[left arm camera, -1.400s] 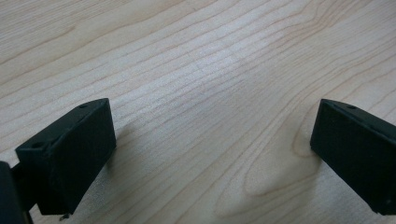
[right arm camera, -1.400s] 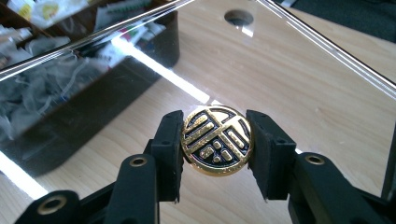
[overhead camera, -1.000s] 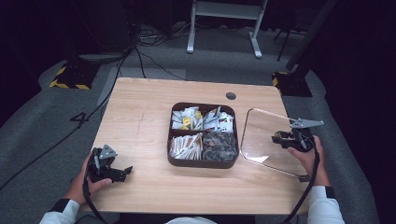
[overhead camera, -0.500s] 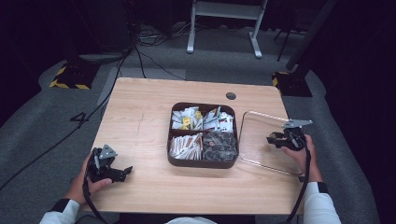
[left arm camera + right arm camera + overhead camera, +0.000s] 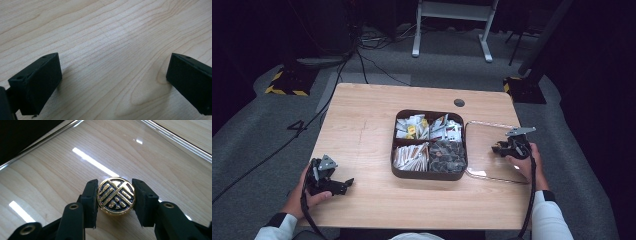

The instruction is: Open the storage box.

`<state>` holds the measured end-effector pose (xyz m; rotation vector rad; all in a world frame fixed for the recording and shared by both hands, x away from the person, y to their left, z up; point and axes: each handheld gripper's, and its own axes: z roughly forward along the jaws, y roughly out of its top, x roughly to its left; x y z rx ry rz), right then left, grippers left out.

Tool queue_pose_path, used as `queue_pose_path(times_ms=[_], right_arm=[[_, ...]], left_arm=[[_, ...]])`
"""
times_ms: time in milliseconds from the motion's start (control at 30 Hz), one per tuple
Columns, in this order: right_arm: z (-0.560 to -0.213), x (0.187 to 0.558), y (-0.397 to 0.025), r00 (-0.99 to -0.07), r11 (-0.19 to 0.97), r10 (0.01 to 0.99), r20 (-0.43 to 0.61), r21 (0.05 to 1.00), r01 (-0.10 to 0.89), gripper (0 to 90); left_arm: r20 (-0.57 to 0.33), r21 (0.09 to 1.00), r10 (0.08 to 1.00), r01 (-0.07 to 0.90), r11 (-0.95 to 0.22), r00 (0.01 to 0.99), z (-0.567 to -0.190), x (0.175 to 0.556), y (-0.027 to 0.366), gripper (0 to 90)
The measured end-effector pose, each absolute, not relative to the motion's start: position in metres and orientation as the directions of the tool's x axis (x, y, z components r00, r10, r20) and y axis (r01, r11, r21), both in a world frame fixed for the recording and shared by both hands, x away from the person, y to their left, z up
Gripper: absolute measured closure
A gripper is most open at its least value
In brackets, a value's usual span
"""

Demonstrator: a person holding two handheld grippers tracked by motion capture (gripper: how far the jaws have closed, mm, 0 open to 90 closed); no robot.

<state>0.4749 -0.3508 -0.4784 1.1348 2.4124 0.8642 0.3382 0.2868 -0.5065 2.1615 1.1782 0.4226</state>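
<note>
High view: pale wood counter (image 5: 362, 130) stood on grey carpet in a dark room, cables trailing behind. Dark 4-compartment tray (image 5: 430, 144) sat mid-counter, clear lid (image 5: 492, 150) flat just right of it.

Left gripper view: left hand-held gripper (image 5: 112, 82) gaped wide over bare wood grain, holding nothing.

Right gripper view: right hand-held gripper (image 5: 115, 197) was clamped on the lid's gold-and-black knob (image 5: 116, 196).

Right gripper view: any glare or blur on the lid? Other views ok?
Right gripper view: bright streaks of glare on the clear lid, while the gold knob held in the right gripper is sharp. Left gripper view: the left gripper casts soft shadows on the table, and the near wood looks slightly soft. High view: dark surroundings, evenly lit tabletop, tray contents too small to read.
</note>
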Motion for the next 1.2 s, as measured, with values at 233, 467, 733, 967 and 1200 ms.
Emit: queue_pose_path(times_ms=[233,467,733,967,1200], right_arm=[[-0.481,0.477,-0.349,-0.620,0.483,0.784,-0.031,0.658,0.578,58.3],[-0.475,0.477,-0.349,-0.598,0.427,0.802,0.005,0.695,0.578,46.7],[-0.469,0.474,-0.352,-0.555,0.379,0.831,0.018,0.714,0.589,32.1],[-0.453,0.468,-0.348,-0.565,0.340,0.824,0.044,0.758,0.556,27.8],[-0.442,0.463,-0.331,-0.607,0.357,0.793,0.044,0.775,0.522,27.4]], left_arm=[[-0.020,0.664,0.837,0.633,-0.399,0.548,-0.507,0.338,0.287,0.4],[-0.019,0.663,0.836,0.633,-0.399,0.548,-0.506,0.338,0.287,0.4],[-0.019,0.663,0.836,0.633,-0.399,0.548,-0.506,0.338,0.287,0.3],[-0.022,0.663,0.836,0.633,-0.399,0.549,-0.507,0.338,0.287,0.3],[-0.022,0.663,0.836,0.633,-0.398,0.549,-0.507,0.338,0.287,0.3]])
